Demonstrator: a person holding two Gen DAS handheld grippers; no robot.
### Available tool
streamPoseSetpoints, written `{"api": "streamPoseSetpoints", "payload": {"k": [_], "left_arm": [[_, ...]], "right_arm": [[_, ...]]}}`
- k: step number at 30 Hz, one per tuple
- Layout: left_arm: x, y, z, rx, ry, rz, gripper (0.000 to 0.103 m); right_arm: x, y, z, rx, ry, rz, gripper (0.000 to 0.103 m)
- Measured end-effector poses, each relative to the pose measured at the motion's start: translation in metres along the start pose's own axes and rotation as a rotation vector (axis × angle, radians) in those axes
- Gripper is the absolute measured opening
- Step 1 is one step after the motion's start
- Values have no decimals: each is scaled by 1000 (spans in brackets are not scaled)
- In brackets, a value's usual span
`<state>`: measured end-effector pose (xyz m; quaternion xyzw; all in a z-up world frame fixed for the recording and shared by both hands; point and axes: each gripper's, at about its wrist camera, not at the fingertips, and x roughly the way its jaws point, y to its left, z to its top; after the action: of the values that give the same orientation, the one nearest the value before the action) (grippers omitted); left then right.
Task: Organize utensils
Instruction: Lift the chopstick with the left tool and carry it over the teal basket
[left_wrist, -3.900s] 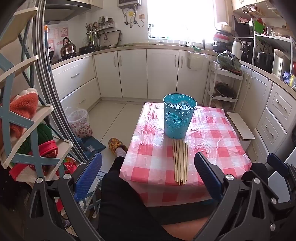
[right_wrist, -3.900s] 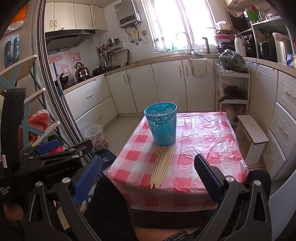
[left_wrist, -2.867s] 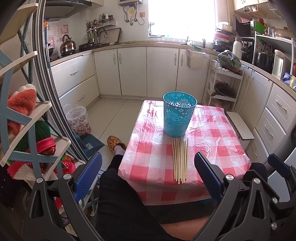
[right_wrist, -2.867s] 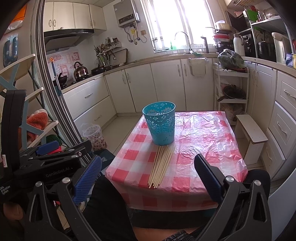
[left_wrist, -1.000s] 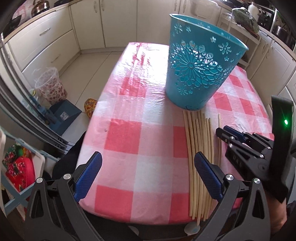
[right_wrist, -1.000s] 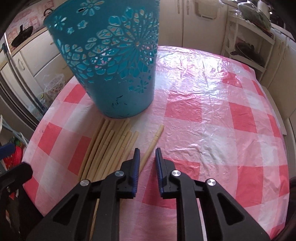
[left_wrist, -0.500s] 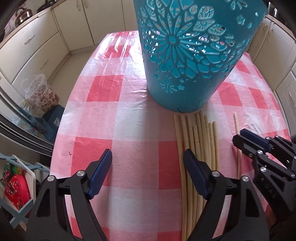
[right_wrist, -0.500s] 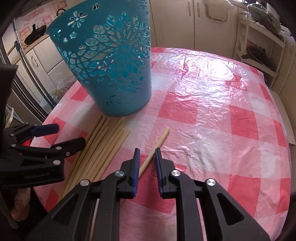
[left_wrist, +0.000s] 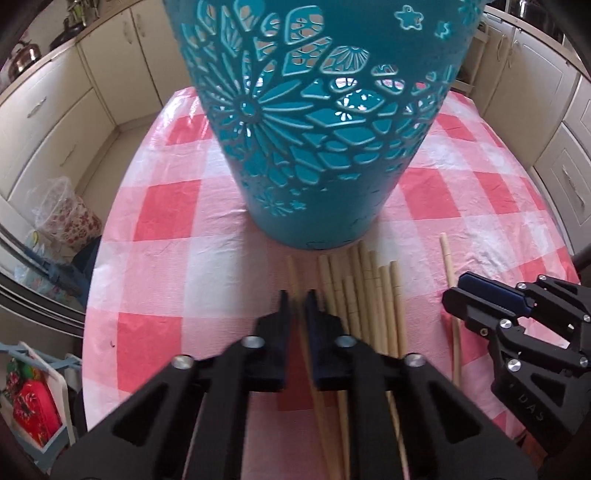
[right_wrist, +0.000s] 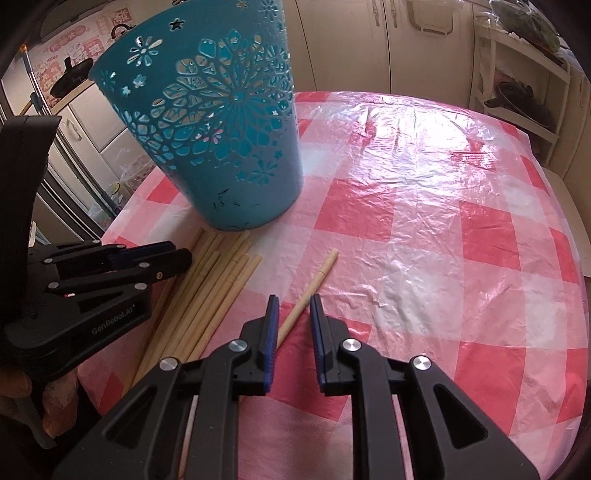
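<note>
A teal cut-out basket (left_wrist: 317, 147) (right_wrist: 221, 147) stands upright on the red-and-white checked tablecloth (right_wrist: 443, 221). Several pale chopsticks (left_wrist: 369, 295) (right_wrist: 218, 273) lie side by side in front of its base. My left gripper (left_wrist: 298, 297) (right_wrist: 183, 254) is shut on the leftmost chopstick (left_wrist: 293, 273), which runs between its pads. One lone chopstick (right_wrist: 321, 273) (left_wrist: 447, 258) lies apart to the right. My right gripper (right_wrist: 294, 301) (left_wrist: 458, 291) is shut on it, jaws narrow, the stick slanting across from pad to pad with its far end on the cloth.
The table's left edge drops to the floor, where a patterned bin (left_wrist: 70, 218) stands. Cream cabinets ring the room. A white rack (right_wrist: 524, 85) stands beyond the far right corner. A hand (right_wrist: 55, 402) holds the left gripper.
The left jaws went from wide open to shut around the leftmost chopstick while moving closer to the basket. The right gripper slid the lone chopstick further right of the bundle.
</note>
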<state>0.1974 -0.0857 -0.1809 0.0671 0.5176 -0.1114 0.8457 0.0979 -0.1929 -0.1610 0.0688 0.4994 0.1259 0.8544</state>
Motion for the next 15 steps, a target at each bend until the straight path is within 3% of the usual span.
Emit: {"api": "streamPoseSetpoints", "payload": {"k": [5,7,10,15], "left_arm": [[-8,21,-4,-58,26,-70,4],[-22,33,-9,-79,12,-99,4],[-54,50,-15,-96,-34,-135,4],[-135,76,-9,-127,-182,-246,4]], "right_arm": [[2,4,5,12,14,-23,19],[4,5,7,27,4,-13,26],[5,10,4,21,-25,7,40],[7,22,0,-25,-53,-18,47]]}}
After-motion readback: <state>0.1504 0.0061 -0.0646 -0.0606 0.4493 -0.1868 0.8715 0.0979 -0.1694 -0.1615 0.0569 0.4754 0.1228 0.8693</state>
